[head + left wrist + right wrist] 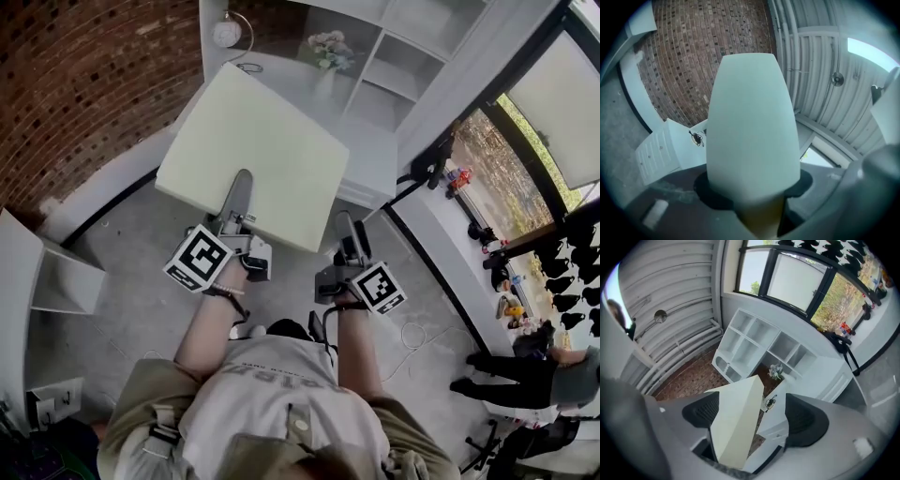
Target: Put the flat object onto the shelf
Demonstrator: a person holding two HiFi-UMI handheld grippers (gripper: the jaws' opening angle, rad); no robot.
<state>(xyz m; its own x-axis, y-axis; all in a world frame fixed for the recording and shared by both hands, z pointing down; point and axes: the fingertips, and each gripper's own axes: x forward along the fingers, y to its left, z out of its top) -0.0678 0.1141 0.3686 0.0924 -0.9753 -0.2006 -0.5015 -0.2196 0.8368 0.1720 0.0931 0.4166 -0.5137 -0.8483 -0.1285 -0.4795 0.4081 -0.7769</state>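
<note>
The board (253, 150) was held in the air before the white shelf (403, 47); the left gripper (240, 197) was clamped on its near edge; the right gripper (752, 414) stood wide, the board between its jaws, one pad clear.

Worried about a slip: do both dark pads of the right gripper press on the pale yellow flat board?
No: the pale yellow flat board leans on one dark pad, while the other stands clear of it.
</note>
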